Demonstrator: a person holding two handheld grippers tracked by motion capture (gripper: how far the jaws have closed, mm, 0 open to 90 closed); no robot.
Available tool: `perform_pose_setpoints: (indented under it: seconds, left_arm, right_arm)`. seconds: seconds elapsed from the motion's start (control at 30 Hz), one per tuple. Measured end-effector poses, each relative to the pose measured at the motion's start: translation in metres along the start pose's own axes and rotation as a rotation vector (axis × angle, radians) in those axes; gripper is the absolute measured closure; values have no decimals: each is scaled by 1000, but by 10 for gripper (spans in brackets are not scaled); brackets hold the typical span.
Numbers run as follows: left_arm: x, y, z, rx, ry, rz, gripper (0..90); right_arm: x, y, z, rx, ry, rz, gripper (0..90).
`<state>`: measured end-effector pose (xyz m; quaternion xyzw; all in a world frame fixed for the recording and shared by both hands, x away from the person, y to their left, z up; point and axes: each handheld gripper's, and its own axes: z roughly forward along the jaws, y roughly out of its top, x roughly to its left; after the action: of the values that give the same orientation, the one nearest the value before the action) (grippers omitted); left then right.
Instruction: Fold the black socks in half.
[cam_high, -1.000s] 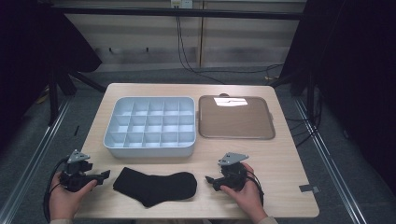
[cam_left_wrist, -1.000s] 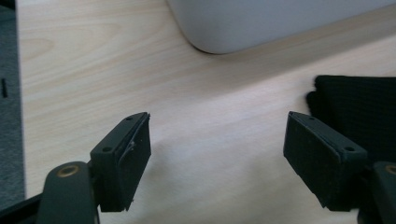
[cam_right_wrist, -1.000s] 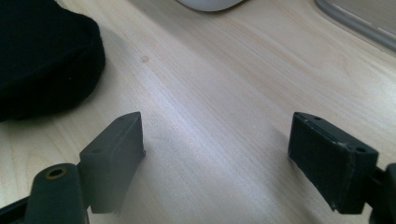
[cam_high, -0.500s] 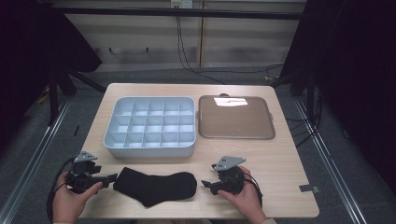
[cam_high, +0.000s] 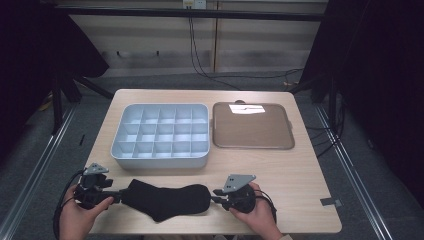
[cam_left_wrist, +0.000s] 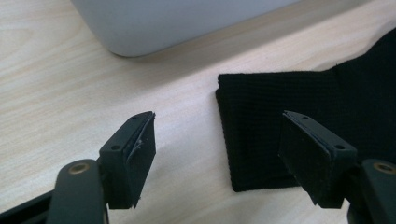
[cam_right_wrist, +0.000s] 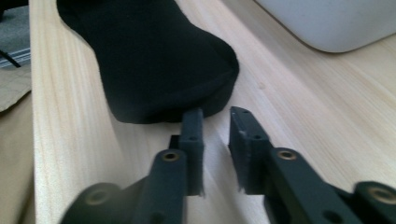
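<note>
High view: black sock (cam_high: 167, 200) lies flat at the lower centre of the frame near the front edge of the table (cam_high: 300, 180), long axis left-right, cuff end by my left gripper (cam_high: 116, 196) and toe by my right gripper (cam_high: 218, 194), with the grey divided tray (cam_high: 160, 159) just above. Left gripper view: my jaws stand wide with the cuff (cam_left_wrist: 261, 126) half between them, the right-hand jaw over the fabric and nothing pinched, so closing here may catch only one corner and bunch it. Right gripper view: my jaws have just been closing to a narrow gap and look, I think, just short of the toe (cam_right_wrist: 205, 88), so they could shut on air or nudge the sock away.
</note>
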<state>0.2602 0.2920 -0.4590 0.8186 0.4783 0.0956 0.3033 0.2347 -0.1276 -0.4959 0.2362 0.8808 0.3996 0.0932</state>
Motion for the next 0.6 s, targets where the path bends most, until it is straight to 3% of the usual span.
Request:
perform_pose_setpoints:
  seconds: [0.17, 0.37, 0.43, 0.5, 0.6]
  left_arm:
    - [-2, -4, -1, 7, -17, -20, 284]
    - [-6, -2, 2, 25, -21, -13, 307]
    - [-5, -4, 5, 36, -21, -35, 317]
    - [-4, -3, 6, 41, -33, -52, 358]
    - [-3, -2, 7, 45, -24, -44, 412]
  right_arm:
    - [1, 0, 5, 18, 36, -10, 900]
    - [2, -1, 7, 34, 46, -16, 900]
    - [2, -2, 7, 36, 50, -16, 900]
    - [2, -2, 7, 31, 44, -24, 900]
    - [4, -2, 7, 36, 47, -19, 900]
